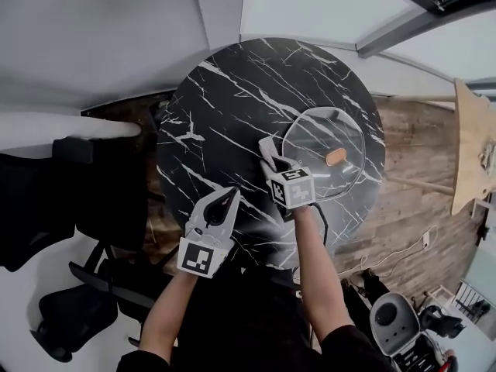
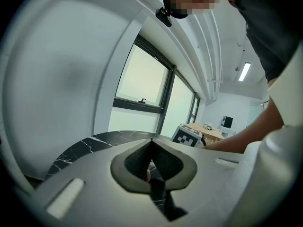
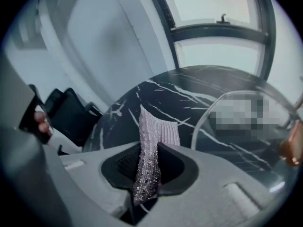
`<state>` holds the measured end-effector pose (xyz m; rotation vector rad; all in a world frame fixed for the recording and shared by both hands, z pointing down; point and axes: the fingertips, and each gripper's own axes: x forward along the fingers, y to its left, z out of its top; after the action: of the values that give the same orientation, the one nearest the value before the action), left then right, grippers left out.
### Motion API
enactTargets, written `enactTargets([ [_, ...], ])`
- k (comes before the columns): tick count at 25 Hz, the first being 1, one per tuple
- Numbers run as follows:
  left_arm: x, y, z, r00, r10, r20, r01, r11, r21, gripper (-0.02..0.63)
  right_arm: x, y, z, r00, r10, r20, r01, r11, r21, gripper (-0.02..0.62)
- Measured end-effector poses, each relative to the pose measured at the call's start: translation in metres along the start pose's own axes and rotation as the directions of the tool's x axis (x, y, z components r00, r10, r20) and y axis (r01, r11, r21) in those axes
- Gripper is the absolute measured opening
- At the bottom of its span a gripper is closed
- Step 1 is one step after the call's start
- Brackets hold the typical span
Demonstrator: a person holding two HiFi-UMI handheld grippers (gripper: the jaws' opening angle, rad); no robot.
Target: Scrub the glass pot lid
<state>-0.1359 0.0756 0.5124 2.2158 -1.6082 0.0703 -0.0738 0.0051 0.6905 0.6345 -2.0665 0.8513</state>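
Observation:
A glass pot lid (image 1: 325, 153) with a small brown knob (image 1: 335, 158) lies on the right half of the round black marble table (image 1: 225, 115). My right gripper (image 1: 271, 156) sits at the lid's left edge, shut on a silvery scrub cloth (image 3: 150, 145) that sticks up between its jaws. In the right gripper view the lid's rim (image 3: 213, 109) curves just right of the cloth, and the knob (image 3: 289, 148) shows at the far right. My left gripper (image 1: 226, 206) hovers over the table's near-left edge, away from the lid, its jaws shut (image 2: 151, 142) with nothing held.
Black chairs (image 1: 46, 200) stand left of the table. A light wooden tabletop (image 1: 473, 146) is at the far right over a wood floor. An office chair base (image 1: 395, 316) sits at the lower right. Windows (image 3: 222, 8) lie beyond the table.

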Motion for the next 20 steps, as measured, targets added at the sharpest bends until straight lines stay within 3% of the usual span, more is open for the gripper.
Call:
enactTargets([
  [3,0.000,-0.009,0.006,1.000,0.018,0.009,-0.018,1.000,0.017,0.003,-0.023,0.012,0.006,0.981,0.174,0.091,-0.180,0.982,0.063,0.076],
  [8,0.010,-0.038,0.018,0.999,0.037,0.008,-0.037,0.998,0.043,0.003,-0.095,0.002,-0.001,0.947,0.233,0.220,-0.240,0.971,0.006,0.075],
  [10,0.019,-0.053,0.024,0.999,0.045,0.004,-0.045,0.997,0.055,0.003,-0.126,-0.010,-0.011,0.948,0.177,0.266,-0.163,0.984,-0.072,0.075],
  [13,0.039,-0.079,0.036,0.998,0.054,0.026,-0.054,0.998,0.028,0.003,-0.168,-0.047,-0.027,0.953,0.007,0.303,0.038,0.989,-0.143,0.075],
  [17,0.062,-0.104,0.043,0.996,0.083,0.042,-0.084,0.996,0.011,0.003,-0.202,-0.108,-0.036,0.924,-0.180,0.338,0.210,0.976,-0.052,0.075],
  [20,0.075,-0.117,0.048,0.993,0.107,0.056,-0.107,0.994,0.010,0.003,-0.212,-0.143,-0.032,0.900,-0.260,0.351,0.293,0.955,-0.043,0.075],
])
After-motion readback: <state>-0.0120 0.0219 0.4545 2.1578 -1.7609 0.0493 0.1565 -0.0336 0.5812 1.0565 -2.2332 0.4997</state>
